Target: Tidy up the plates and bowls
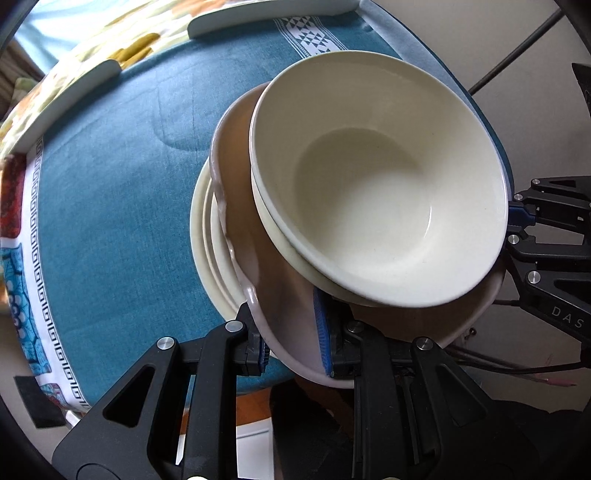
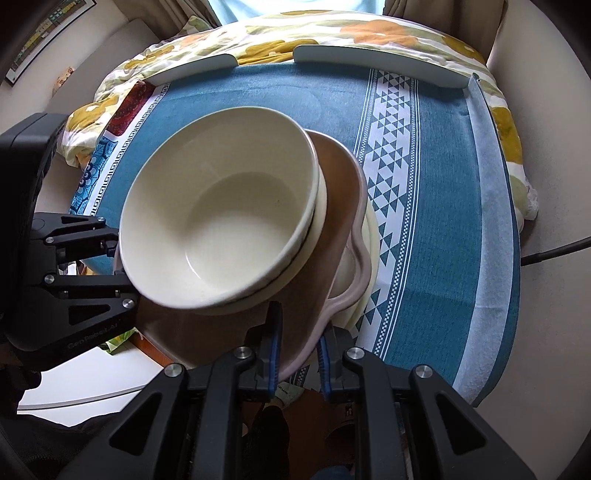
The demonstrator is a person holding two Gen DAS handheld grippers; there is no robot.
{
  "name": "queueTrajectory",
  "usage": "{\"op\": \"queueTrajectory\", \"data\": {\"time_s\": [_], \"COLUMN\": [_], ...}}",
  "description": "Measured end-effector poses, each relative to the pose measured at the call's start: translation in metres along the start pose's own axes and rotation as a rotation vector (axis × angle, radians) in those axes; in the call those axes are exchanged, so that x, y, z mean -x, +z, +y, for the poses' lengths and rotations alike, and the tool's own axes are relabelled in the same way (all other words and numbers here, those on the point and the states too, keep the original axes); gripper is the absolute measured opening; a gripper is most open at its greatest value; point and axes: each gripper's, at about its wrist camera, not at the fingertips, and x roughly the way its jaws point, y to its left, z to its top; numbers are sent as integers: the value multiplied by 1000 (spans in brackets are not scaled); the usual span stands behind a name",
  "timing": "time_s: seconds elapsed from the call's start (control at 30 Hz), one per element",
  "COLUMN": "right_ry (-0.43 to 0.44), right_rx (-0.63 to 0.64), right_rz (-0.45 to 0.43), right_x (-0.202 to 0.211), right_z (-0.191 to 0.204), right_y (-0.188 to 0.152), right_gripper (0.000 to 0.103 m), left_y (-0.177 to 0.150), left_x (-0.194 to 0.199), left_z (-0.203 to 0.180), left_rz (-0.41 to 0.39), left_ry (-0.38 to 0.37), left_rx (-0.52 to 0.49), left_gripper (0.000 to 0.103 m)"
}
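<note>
Two nested cream bowls point(image 1: 376, 184) point(image 2: 221, 206) sit tilted on a brown plate with a wavy pinkish rim point(image 1: 251, 266) point(image 2: 343, 206). Below it lie cream plates point(image 1: 205, 254) point(image 2: 371, 236) on the blue tablecloth. My left gripper point(image 1: 291, 347) is shut on the near rim of the brown plate. My right gripper point(image 2: 297, 354) is shut on the opposite rim of the same plate; it shows at the right edge of the left wrist view point(image 1: 517, 221). The left gripper shows at the left of the right wrist view point(image 2: 114, 258).
The blue patterned tablecloth point(image 1: 110, 206) point(image 2: 436, 206) covers a small table. White curved edge guards point(image 2: 376, 59) point(image 1: 258, 18) line the far side, with a floral quilt point(image 2: 332, 33) behind. The table's near edge is just under the grippers.
</note>
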Motion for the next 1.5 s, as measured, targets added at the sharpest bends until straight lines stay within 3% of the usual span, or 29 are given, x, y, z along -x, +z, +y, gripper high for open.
{"op": "queueTrajectory", "data": {"time_s": [0.63, 0.77, 1.03, 1.1, 1.17, 1.5], "right_ry": [-1, -2, -11, -7, 1, -5], "right_rx": [-52, -59, -73, -78, -83, -88], "right_rz": [5, 6, 13, 14, 8, -29], "right_x": [-1, -2, 1, 3, 5, 32], "right_z": [-3, -2, -3, -3, -4, -4], "right_y": [1, -1, 0, 1, 0, -8], "right_gripper": [16, 16, 16, 16, 22, 39], "left_y": [9, 9, 9, 10, 11, -2], "left_x": [-4, -1, 5, 10, 17, 42], "left_z": [-3, -9, -15, -17, -17, -15], "left_rz": [58, 64, 76, 64, 45, 12], "left_ry": [-3, -35, -25, -3, 14, 62], "left_rx": [-7, -27, -36, -43, -46, -15], "left_gripper": [23, 44, 51, 72, 81, 82]}}
